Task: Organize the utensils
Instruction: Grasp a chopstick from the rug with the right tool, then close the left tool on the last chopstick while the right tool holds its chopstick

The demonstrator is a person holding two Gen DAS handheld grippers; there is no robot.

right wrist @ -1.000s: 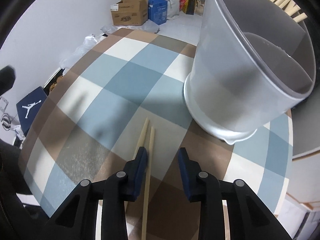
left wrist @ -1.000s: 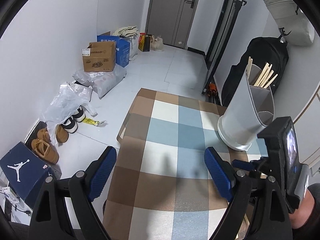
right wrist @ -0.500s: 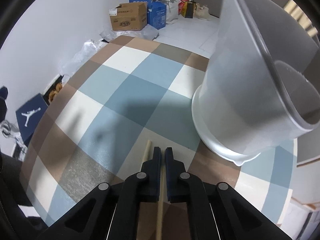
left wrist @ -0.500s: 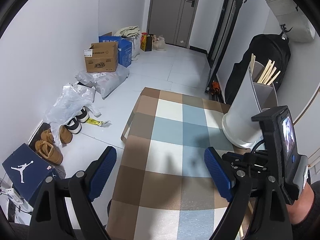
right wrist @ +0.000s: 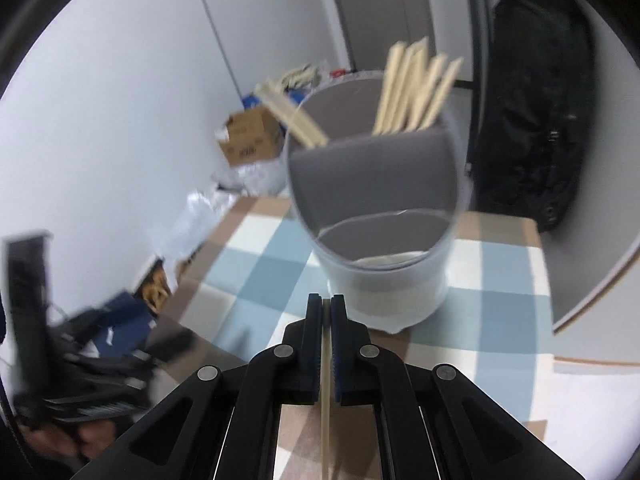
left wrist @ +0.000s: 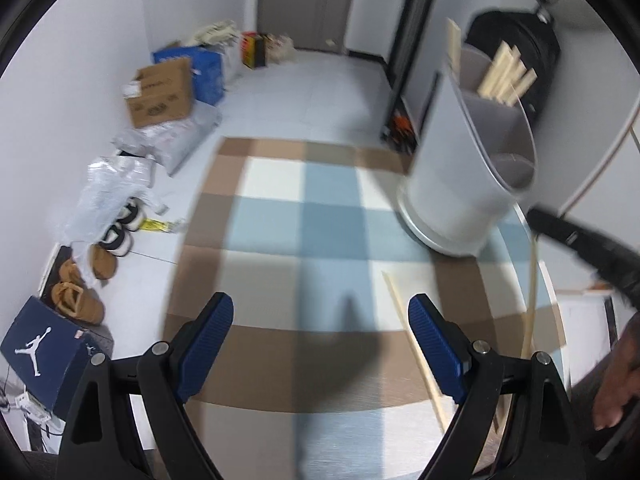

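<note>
The right gripper point(right wrist: 326, 308), now clamped on one pale wooden chopstick point(right wrist: 326, 420), is lifting it off the checked tablecloth point(right wrist: 256, 280).

Two wrist fisheyes, angled down over checked tablecloth point(left wrist: 320, 216); right view close to grey holder point(right wrist: 384, 256); both share holder, cloth.
</note>
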